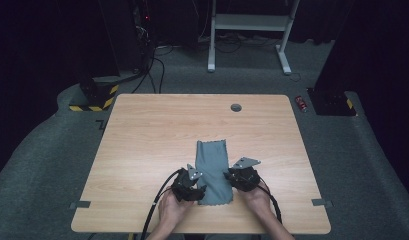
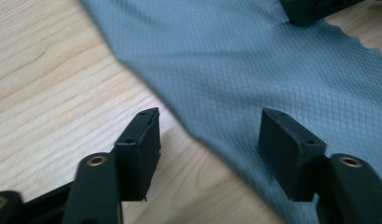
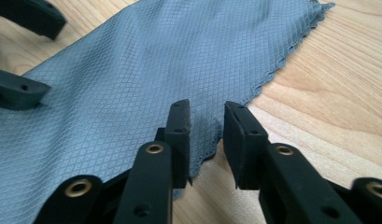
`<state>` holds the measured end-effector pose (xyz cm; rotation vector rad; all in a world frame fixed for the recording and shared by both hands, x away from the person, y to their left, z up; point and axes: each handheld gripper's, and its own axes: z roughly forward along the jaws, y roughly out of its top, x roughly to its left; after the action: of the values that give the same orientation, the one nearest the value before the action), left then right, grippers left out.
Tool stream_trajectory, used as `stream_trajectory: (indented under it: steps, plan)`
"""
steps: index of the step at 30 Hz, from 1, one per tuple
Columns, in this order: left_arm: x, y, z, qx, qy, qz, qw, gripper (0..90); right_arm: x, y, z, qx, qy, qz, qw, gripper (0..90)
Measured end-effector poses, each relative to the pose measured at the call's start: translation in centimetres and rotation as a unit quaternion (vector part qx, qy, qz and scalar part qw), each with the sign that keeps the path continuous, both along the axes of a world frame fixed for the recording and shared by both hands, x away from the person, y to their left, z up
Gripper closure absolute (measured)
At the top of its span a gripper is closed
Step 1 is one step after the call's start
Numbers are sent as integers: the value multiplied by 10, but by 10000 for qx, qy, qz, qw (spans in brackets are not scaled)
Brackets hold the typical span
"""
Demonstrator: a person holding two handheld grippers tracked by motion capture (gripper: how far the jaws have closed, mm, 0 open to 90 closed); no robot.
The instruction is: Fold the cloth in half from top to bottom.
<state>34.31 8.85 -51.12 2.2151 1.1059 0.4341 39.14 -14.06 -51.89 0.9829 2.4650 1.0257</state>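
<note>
grey cloth [image 1: 214, 170] lies flat on the wooden surface [image 1: 142, 145]; left gripper [image 2: 209, 135] fingers wide astride its edge, right gripper [image 3: 206, 135] fingers narrow, gapped over its zigzag edge

Grey-blue cloth [image 1: 213, 170], folded, flat on table [image 1: 142, 150]

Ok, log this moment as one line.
cloth: flat on table | left gripper: open, straddling cloth edge | right gripper: open at opposite edge
</note>
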Motion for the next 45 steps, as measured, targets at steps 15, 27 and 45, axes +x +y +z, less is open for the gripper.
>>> stream_trajectory:
  steps: [15,27,45]
  plan:
    - [-11,18,1,-213,-70,48,9997,413,5,0,4,-77,195,-119,9997,704]
    - [69,6,14,-580,-255,-31,9980,426,32,-12,14,277,122,-466,9985,813]
    - [129,-2,-4,-395,-99,211,9989,450,67,14,-1,163,35,-493,9986,802]
